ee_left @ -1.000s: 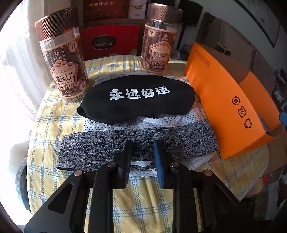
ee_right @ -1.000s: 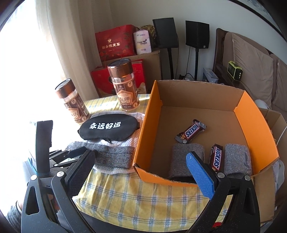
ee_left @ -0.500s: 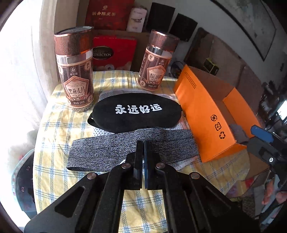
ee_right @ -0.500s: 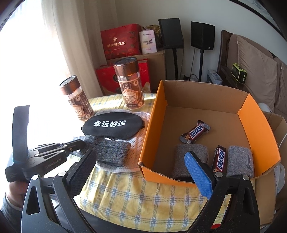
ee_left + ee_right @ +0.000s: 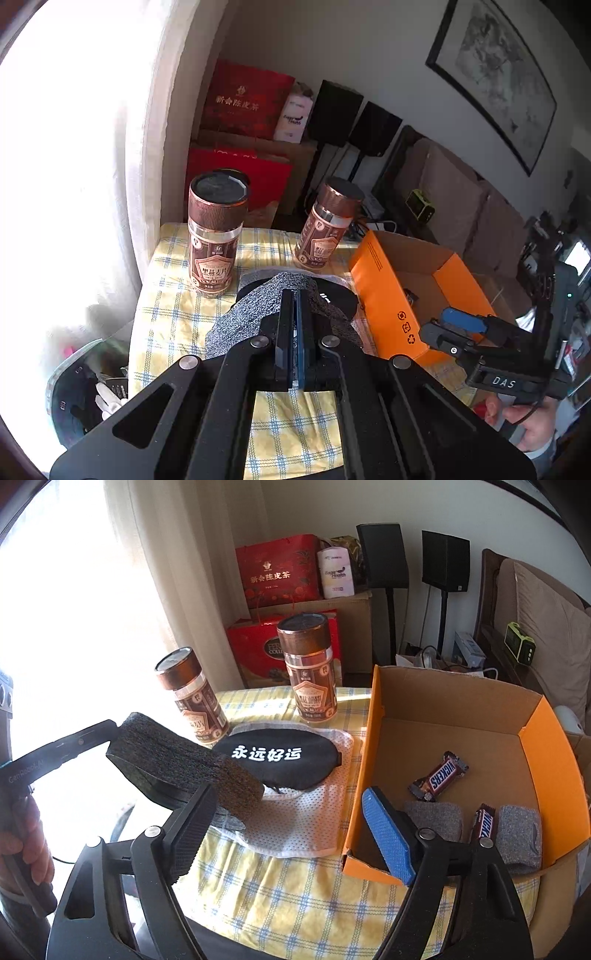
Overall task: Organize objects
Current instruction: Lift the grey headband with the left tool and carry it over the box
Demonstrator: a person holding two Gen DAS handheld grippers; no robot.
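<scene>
My left gripper is shut on a grey knit headband and holds it lifted off the table; the band hangs from it at the left of the right wrist view. Under it lie a black eye mask with white characters and a white mesh cloth. The orange cardboard box to the right holds two Snickers bars and two grey folded cloths. My right gripper is open and empty, low over the box's near left corner; it also shows in the left wrist view.
Two brown-lidded jars stand at the back of the yellow checked tablecloth. Red gift boxes, speakers and a sofa are behind the table. A bright curtained window is at the left.
My left gripper closed on the grey headband and lifted it up off the table. My right gripper stayed open near the box.
</scene>
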